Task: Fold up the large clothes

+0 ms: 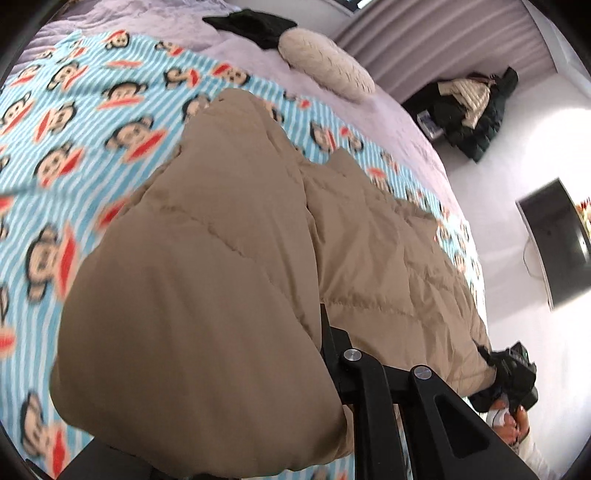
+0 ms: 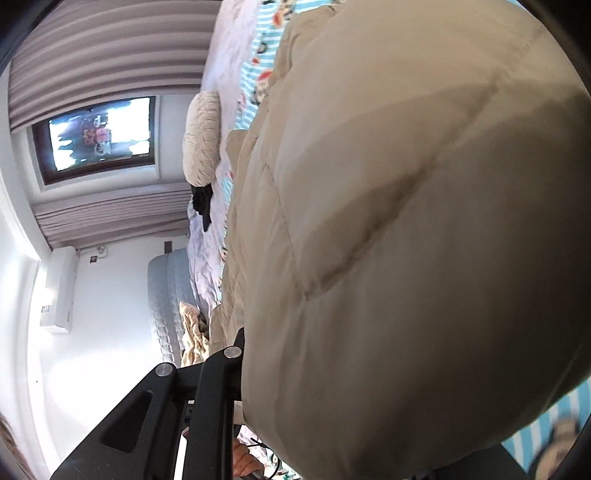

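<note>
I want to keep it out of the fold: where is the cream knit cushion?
In the left wrist view the cream knit cushion lies on the bed's far side, beyond the tan puffer coat, beside a black garment.

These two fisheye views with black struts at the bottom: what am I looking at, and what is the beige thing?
No robot here: a person holds handheld tongs in each hand, each with a camera looking along its fingers. The left tongs and right tongs both seem to pinch a puffy beige quilted coat, though fabric hides the fingertips. It lies on a monkey-print blanket spread over a bed. A cream cushion sits farther back. In the left view the right tongs appear at the coat's far edge.
</note>
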